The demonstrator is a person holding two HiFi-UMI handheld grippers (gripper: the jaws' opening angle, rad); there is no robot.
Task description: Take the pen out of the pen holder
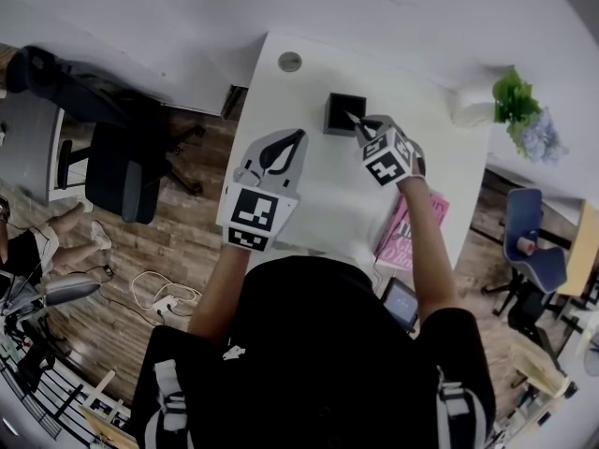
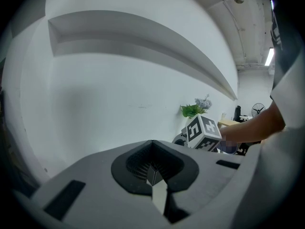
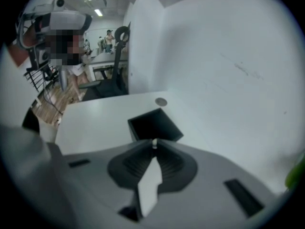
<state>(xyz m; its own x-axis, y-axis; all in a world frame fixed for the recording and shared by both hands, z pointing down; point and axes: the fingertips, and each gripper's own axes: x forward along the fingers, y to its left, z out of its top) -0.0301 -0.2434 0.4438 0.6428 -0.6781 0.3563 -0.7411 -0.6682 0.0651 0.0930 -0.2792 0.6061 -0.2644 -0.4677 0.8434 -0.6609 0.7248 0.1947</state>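
Note:
The black square pen holder stands on the white table near its far edge. My right gripper is just to the right of the holder and is shut on a thin pen, whose light end pokes out toward the holder's rim. In the right gripper view the pen's white end shows between the closed fingertips, and the pen holder lies just beyond, its inside dark. My left gripper hovers over the table's middle, shut with nothing in it. In its own view, the left gripper faces a white wall.
A grey round grommet sits at the table's far edge. A pink book lies at the near right, with a dark tablet below it. A green plant and a white object are far right. A black office chair stands to the left.

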